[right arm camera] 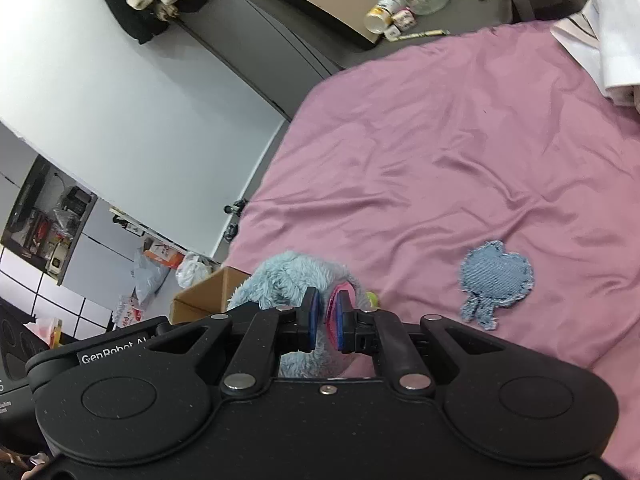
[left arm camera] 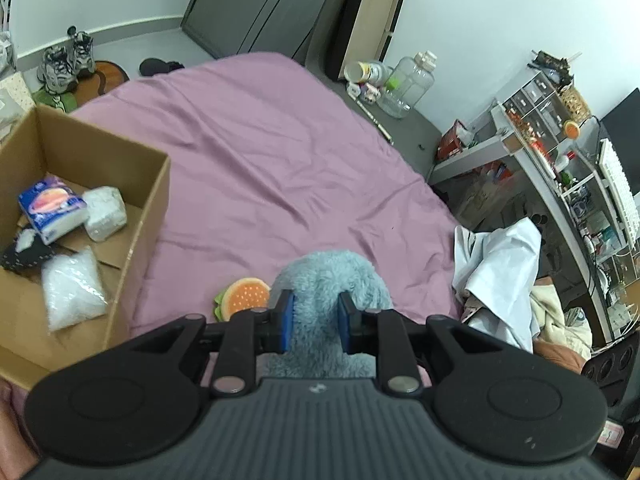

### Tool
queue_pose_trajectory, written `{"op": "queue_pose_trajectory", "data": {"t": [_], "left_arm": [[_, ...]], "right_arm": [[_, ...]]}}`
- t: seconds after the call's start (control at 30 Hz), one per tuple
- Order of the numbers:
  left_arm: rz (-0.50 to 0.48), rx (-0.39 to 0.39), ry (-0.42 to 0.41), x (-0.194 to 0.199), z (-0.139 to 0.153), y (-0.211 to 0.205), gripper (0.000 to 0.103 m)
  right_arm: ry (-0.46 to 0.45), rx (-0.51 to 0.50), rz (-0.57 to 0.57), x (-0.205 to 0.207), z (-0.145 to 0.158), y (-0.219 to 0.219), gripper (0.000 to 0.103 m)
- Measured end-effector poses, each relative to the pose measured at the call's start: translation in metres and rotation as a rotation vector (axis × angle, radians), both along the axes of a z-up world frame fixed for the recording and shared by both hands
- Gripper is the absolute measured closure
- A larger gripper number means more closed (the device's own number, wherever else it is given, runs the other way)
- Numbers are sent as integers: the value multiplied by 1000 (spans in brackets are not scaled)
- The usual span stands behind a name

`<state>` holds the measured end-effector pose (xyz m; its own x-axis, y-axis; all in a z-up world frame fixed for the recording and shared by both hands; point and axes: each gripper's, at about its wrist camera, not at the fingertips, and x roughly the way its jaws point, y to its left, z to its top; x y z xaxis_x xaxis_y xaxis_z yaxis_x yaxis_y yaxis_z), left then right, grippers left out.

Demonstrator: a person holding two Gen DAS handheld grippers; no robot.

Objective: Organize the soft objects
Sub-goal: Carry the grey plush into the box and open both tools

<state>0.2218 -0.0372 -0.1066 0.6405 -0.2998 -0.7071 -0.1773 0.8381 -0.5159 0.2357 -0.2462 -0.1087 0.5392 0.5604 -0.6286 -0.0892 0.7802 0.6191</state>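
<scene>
Both left gripper (left arm camera: 316,322) and right gripper (right arm camera: 325,322) clamp blue plush (left arm camera: 332,276); burger toy (left arm camera: 243,299) beside it, cardboard box (left arm camera: 148,216) left, denim patch (right arm camera: 496,282) right.

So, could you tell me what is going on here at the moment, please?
A person is tidying soft things off a pink bed with two handheld grippers. The left gripper and right gripper are both clamped on one fluffy blue plush toy. A cardboard box already holds a tissue pack and some bagged items. A burger-shaped toy and a denim patch lie on the bed.
</scene>
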Motion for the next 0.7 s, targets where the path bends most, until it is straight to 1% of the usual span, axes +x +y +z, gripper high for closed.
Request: {"op": "queue_pose_trajectory", "data": {"t": [0.7], "left_arm": [[49,-22,-82,-40,43,36,82]], "right_arm": [[-91,-7,42,-30,51,38,94]]}}
